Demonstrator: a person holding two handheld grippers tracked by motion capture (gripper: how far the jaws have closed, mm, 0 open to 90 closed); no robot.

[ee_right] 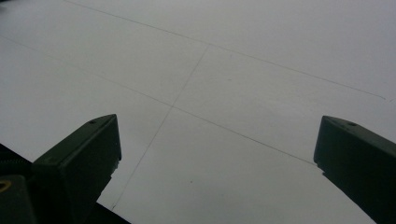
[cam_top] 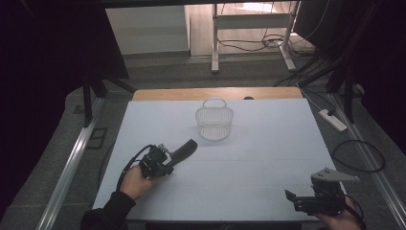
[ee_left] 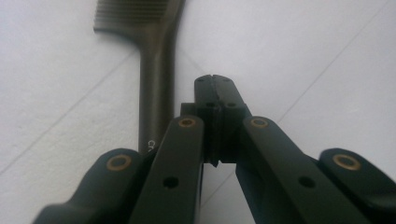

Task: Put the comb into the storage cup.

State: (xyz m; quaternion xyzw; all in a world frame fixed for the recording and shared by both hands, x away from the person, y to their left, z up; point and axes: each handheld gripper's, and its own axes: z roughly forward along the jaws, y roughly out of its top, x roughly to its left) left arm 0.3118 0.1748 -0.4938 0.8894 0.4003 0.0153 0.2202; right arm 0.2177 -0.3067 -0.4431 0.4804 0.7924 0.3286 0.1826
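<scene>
Right tongs [cam_top: 291, 198] sit wide open over bare table [cam_top: 249, 158]; left tongs [ee_left: 215, 80] pinched together empty, just beside the comb [ee_left: 156, 70].

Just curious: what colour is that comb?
Dark brown, nearly black; the comb shows best in the left gripper view.

The basket [cam_top: 214, 122] stands on the table [cam_top: 268, 158], toward its far edge. The comb [cam_top: 184, 149] lies nearer than the basket and to its left, close by. The left gripper [cam_top: 167, 165] is just beside the comb's near end. The right gripper [cam_top: 292, 197] is well apart from the basket, at the near right corner.
</scene>
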